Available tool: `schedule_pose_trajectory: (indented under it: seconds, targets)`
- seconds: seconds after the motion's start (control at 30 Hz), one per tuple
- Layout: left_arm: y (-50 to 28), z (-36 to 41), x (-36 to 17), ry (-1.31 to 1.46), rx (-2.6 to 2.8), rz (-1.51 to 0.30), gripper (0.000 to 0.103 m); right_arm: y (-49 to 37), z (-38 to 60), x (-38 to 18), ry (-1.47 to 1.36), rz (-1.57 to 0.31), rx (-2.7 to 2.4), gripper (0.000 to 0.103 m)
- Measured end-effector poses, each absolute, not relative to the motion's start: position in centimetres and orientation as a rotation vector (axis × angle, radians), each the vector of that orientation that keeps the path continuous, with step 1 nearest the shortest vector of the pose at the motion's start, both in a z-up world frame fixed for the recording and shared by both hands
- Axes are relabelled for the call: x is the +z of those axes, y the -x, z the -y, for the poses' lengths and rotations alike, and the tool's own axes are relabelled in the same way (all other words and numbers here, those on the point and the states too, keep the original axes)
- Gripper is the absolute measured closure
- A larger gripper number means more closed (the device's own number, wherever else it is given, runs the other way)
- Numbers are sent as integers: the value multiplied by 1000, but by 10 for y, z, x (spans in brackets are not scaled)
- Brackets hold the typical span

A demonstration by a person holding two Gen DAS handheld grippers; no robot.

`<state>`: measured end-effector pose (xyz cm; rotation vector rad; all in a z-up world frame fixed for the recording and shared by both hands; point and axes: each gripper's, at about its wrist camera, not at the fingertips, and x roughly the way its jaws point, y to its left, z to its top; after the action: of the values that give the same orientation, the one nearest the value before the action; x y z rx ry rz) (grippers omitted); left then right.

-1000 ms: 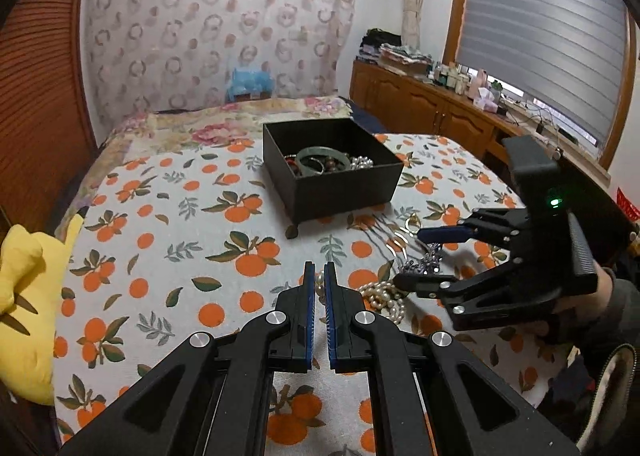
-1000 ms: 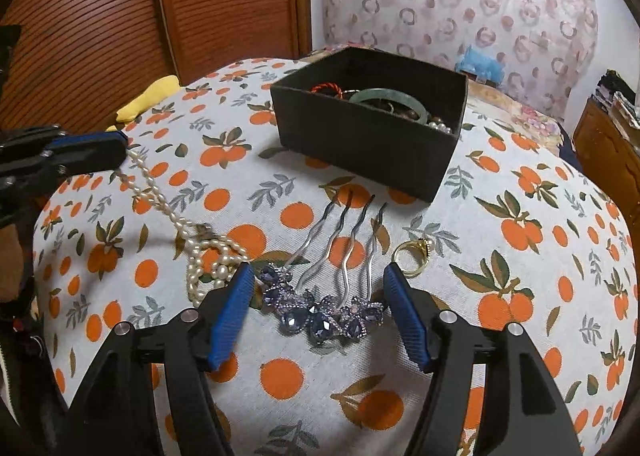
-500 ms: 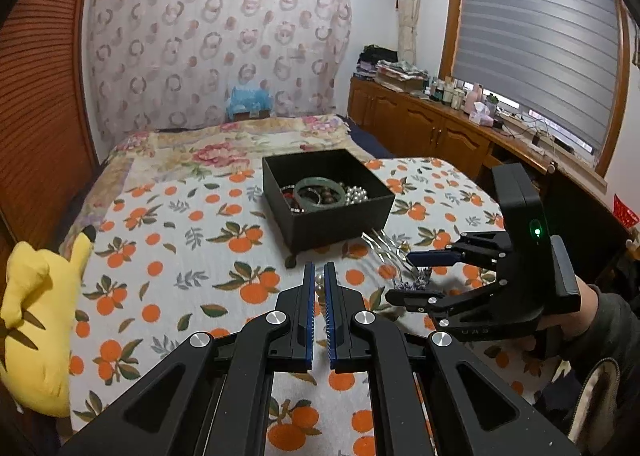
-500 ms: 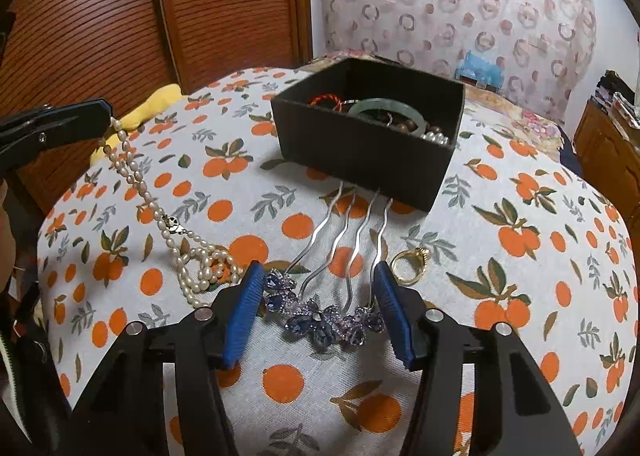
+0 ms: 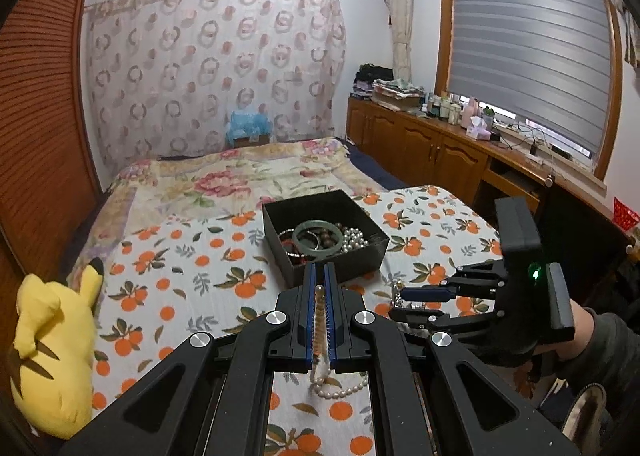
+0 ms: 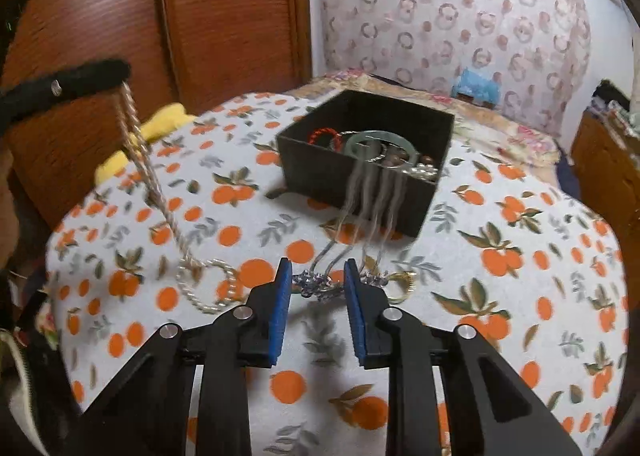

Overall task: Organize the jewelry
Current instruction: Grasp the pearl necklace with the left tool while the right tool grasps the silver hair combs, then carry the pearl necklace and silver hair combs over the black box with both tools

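Our left claw, clamped on a limp white pearl necklace, lifts one end while the rest trails on the orange-print bedspread. Our right claw, half open and empty, flanks the stiff, jewelled silver hair comb; we judge its head the best hold. Beyond stands the open black box, with clear room above.

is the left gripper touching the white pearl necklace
Touching. The left wrist view shows the left gripper shut on the white pearl necklace, beads pinched between its blue-padded fingers; the right wrist view shows the strand hanging from it.
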<state>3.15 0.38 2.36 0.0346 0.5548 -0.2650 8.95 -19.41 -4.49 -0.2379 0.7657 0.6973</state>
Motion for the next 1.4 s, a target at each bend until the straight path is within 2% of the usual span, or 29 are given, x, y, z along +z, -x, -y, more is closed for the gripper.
schedule_pose_trajectory:
  seconds: [0.1,0.7,1.17,1.23,1.4]
  targets:
    - [-33,-3,24,-37,-265,-555,99,-91,195,-46,231,-765,703,81]
    - [-35,3,26,-44,-269,-542,99,-90,213,-31,228,-724,636,81]
    - [-57,12,71,-77,-276,-457,99,-88,207,-6,260,-664,663,82]
    - [-63,13,78,-82,-275,-446,99,-89,207,0,268,-649,656,89]
    - [-78,15,96,-94,-267,-417,99,-98,203,14,293,-615,664,92]
